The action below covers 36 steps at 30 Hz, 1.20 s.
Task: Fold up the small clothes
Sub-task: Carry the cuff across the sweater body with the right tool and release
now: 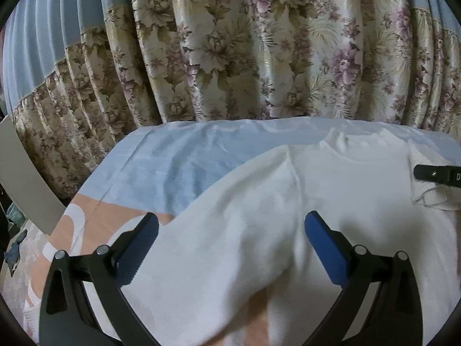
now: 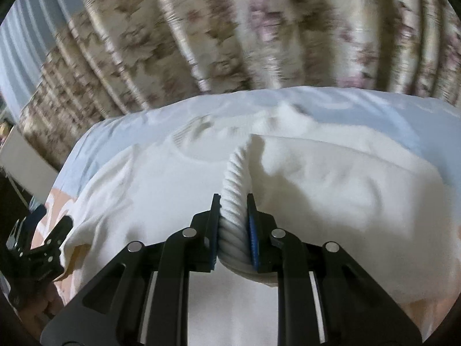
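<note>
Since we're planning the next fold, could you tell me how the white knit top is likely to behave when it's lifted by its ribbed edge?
The white knit top will probably be floppy: it drapes in soft folds over the bed sheet. The ribbed edge bunches between the right gripper jaws, so it likely compresses easily. It looks light, and the rest would probably trail.

- We see one white knit top (image 1: 331, 190) spread on the bed, neckline (image 1: 357, 155) at the far side, toward the curtain.
- Fabric soft, lightly rumpled; a raised fold runs across its left half in the left wrist view.
- Ribbed cuff or hem (image 2: 234, 201) bunched into a roll and lifted off the body of the garment, pinched from both sides.
- One sleeve end (image 1: 432, 199) lies at the right edge, slightly curled.
</note>
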Each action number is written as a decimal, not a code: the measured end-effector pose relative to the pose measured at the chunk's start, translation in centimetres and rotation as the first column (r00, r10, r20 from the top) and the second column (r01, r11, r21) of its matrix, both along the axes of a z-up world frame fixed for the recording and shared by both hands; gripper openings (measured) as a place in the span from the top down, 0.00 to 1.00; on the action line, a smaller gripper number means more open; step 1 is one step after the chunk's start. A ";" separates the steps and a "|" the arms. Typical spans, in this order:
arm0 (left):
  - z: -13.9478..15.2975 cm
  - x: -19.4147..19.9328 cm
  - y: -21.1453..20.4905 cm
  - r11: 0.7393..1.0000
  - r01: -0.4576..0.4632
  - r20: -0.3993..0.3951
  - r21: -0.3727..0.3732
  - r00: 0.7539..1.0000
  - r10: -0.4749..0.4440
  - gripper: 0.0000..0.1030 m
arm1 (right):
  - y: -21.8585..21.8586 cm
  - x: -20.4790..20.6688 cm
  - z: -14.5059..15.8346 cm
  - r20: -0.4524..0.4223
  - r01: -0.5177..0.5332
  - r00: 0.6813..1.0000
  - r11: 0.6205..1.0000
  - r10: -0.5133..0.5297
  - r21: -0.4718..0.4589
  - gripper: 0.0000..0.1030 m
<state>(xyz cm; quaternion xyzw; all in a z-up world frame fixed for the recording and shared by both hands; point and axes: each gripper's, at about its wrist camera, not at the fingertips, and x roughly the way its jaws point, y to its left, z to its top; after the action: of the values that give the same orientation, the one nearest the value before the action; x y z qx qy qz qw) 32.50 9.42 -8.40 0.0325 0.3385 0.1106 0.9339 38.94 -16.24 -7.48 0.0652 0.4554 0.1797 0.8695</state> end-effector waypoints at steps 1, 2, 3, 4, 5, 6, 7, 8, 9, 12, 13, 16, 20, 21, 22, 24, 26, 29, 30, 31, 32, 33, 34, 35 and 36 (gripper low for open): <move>0.0 0.0 0.4 1.000 -0.006 0.001 0.001 1.000 0.006 0.02 | 1.2 -0.1 -0.1 0.000 -0.027 1.000 1.000 0.027 0.001 0.83; 0.0 0.0 0.6 1.000 -0.009 0.001 0.000 1.000 0.009 0.02 | 2.0 0.0 -0.1 0.000 -0.041 0.999 0.999 0.041 -0.001 0.83; 0.0 0.0 1.0 1.000 -0.013 -0.001 -0.002 1.000 0.013 0.02 | 3.2 -0.1 -0.2 -0.001 -0.064 0.998 0.998 0.064 -0.004 0.83; 0.0 -0.1 1.2 1.000 -0.016 -0.001 -0.001 1.000 0.016 0.02 | 4.0 -0.1 -0.2 -0.002 -0.077 0.997 0.997 0.077 -0.003 0.83; 0.0 -0.1 1.5 1.000 -0.022 0.000 0.002 1.000 0.022 0.02 | 4.7 -0.1 -0.3 -0.004 -0.088 0.996 0.996 0.088 -0.002 0.83; 0.0 -0.2 1.9 1.000 -0.027 -0.001 0.002 1.000 0.027 0.02 | 5.5 0.0 -0.3 -0.006 -0.100 0.995 0.995 0.100 0.000 0.83; 0.0 -0.2 2.2 1.000 -0.031 -0.002 0.001 1.000 0.031 0.02 | 6.4 0.0 -0.3 -0.007 -0.112 0.994 0.994 0.112 0.001 0.83; 0.0 -0.3 2.4 0.999 -0.035 -0.002 0.002 0.999 0.035 0.02 | 7.1 0.0 -0.4 -0.010 -0.125 0.992 0.992 0.125 0.005 0.83; 0.0 -0.4 2.6 0.999 -0.040 -0.002 0.004 0.999 0.040 0.02 | 7.6 0.0 -0.4 -0.012 -0.133 0.991 0.991 0.133 0.008 0.83; -0.1 -0.7 3.5 0.999 -0.054 -0.004 0.001 0.999 0.054 0.02 | 9.4 0.1 -0.5 -0.017 -0.159 0.987 0.987 0.159 0.006 0.82; -0.1 -0.8 3.7 0.998 -0.058 -0.004 0.002 0.998 0.058 0.02 | 10.1 0.2 -0.6 -0.020 -0.167 0.986 0.986 0.167 0.004 0.82; 0.0 -1.1 4.4 0.998 -0.068 -0.003 0.003 0.998 0.068 0.02 | 11.3 0.4 -0.9 -0.037 -0.183 0.983 0.983 0.182 -0.001 0.76; 0.0 -1.2 4.9 0.997 -0.079 -0.003 0.003 0.997 0.079 0.02 | 11.8 -0.2 -0.4 -0.033 -0.209 0.977 0.977 0.211 0.038 0.59; 0.0 -1.3 4.9 0.997 -0.080 -0.002 0.001 0.997 0.080 0.02 | 11.7 -0.4 0.0 -0.022 -0.212 0.977 0.976 0.213 0.056 0.57; 0.0 -1.3 4.9 0.997 -0.082 -0.002 0.002 0.997 0.082 0.02 | 11.3 -0.7 0.7 -0.001 -0.215 0.976 0.973 0.216 0.083 0.57; 0.1 -1.4 5.0 0.997 -0.079 0.000 0.002 0.997 0.079 0.02 | 9.7 -1.3 2.1 0.052 -0.196 0.980 0.975 0.191 0.105 0.53; 0.2 -1.4 4.7 0.997 -0.074 0.003 0.003 0.997 0.074 0.02 | 8.2 -1.3 2.7 0.071 -0.164 0.985 0.981 0.157 0.103 0.50; 0.2 -1.2 3.9 0.998 -0.061 0.003 0.005 0.998 0.061 0.02 | 5.6 -1.0 2.8 0.070 -0.115 0.991 0.991 0.110 0.074 0.50; 0.2 -1.1 3.3 0.998 -0.056 0.000 0.006 0.998 0.056 0.02 | 4.8 -0.9 2.6 0.066 -0.103 0.993 0.993 0.098 0.062 0.50; 0.1 -1.0 2.9 0.999 -0.050 0.000 0.007 0.999 0.050 0.02 | 3.8 -0.8 2.3 0.060 -0.086 0.995 0.995 0.083 0.054 0.50; 0.1 -0.9 2.3 0.999 -0.040 -0.002 0.009 0.999 0.040 0.02 | 2.9 -0.8 2.2 0.053 -0.074 0.996 0.996 0.071 0.053 0.50; -0.1 -0.6 1.8 0.999 -0.034 -0.007 0.010 0.999 0.034 0.02 | 2.0 -0.9 1.9 0.048 -0.061 0.997 0.997 0.059 0.049 0.50; -0.2 -0.5 1.3 1.000 -0.027 -0.012 0.011 1.000 0.027 0.02 | 1.2 -1.0 1.8 0.048 -0.049 0.998 0.998 0.047 0.045 0.50; -0.2 -0.3 0.9 1.000 -0.022 -0.014 0.008 1.000 0.022 0.02 | 0.6 -1.2 1.8 0.048 -0.041 0.998 0.998 0.039 0.044 0.50; -0.2 -0.3 0.5 1.000 -0.020 -0.013 0.007 1.000 0.020 0.02 | -0.1 -1.3 1.6 0.044 -0.034 0.999 0.998 0.032 0.045 0.50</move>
<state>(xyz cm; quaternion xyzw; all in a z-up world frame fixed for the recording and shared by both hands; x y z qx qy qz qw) 32.24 9.94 -8.60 0.0329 0.3445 0.1206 0.9304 37.63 -16.31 -5.85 0.0738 0.4333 0.2058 0.8743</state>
